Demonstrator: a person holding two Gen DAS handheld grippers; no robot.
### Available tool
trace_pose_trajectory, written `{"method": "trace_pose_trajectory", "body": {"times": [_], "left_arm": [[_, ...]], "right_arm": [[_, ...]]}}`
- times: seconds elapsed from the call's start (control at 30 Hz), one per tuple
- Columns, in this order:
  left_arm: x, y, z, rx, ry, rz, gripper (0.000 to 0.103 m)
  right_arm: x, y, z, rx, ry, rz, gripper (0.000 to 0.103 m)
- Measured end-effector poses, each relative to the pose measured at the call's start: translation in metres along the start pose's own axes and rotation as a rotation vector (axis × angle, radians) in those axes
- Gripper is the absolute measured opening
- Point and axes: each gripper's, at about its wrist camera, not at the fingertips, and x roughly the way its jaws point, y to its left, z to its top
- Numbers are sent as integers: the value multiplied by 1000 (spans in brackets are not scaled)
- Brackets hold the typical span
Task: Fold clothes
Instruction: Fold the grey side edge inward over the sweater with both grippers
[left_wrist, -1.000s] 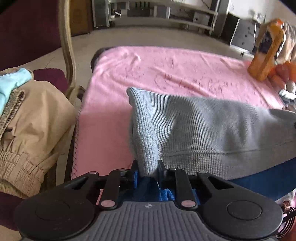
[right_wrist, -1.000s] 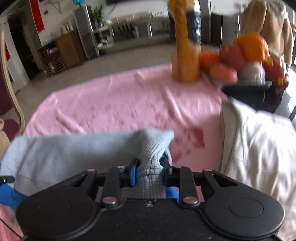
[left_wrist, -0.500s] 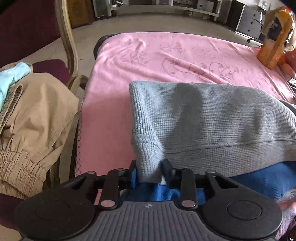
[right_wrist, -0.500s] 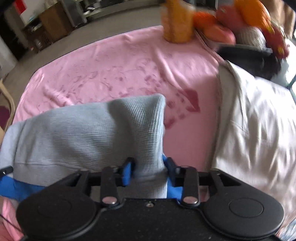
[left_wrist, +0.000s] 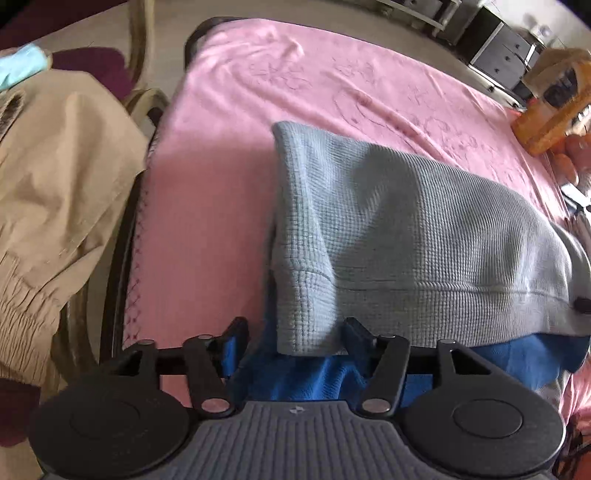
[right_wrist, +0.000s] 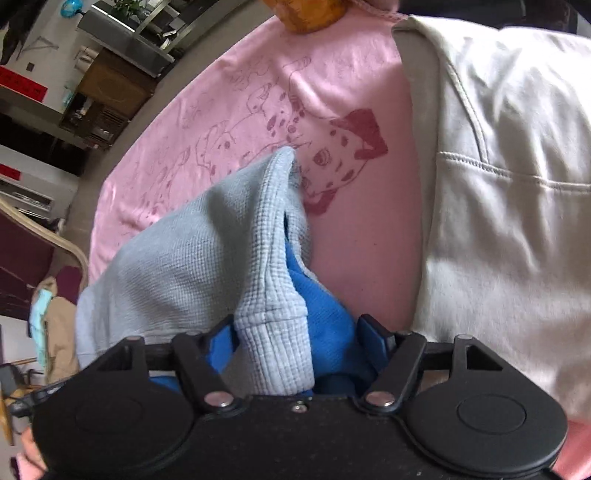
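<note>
Now our left gripper (left_wrist: 293, 343) and right gripper (right_wrist: 297, 341) have spread their jaws, letting go the grey waffle-knit garment (left_wrist: 406, 229); its hem lies slack between each pair, folded over blue cloth on the pink sheet (left_wrist: 207, 192) ahead

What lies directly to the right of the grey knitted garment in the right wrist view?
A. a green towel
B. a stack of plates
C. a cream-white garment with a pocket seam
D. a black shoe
C: a cream-white garment lies on the pink cloth to the right of the grey knitted garment.
</note>
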Motion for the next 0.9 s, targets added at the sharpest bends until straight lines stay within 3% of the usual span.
{"method": "trace_pose_trajectory", "body": {"times": [0.1, 0.13, 0.17, 0.27, 0.33, 0.47, 0.6, 0.73, 0.9], "left_arm": [[2, -4, -1, 9, -1, 9, 61], [1, -6, -3, 13, -10, 11, 59], [0, -9, -5, 22, -23, 12, 47], [-6, -18, -11, 48, -63, 18, 25], [-13, -22, -12, 56, -90, 30, 22], [-26, -30, -16, 72, -144, 55, 20], [-39, -38, -19, 87, -198, 79, 19], [-54, -36, 0, 28, -226, 36, 19], [-86, -49, 18, 21, -305, -5, 18]], "right_arm": [[5, 2, 0, 2, -8, 2, 80], [6, 7, -2, -22, -14, -13, 79], [7, 14, -4, -69, -26, -49, 68], [8, 30, -15, -181, -57, -117, 36], [5, 35, -21, -205, -80, -116, 31], [-8, 59, -37, -305, -174, -184, 27], [-30, 78, -36, -292, -262, -186, 26], [-46, 112, -18, -319, -294, -194, 25], [-69, 171, 3, -465, -355, -208, 21]]}}
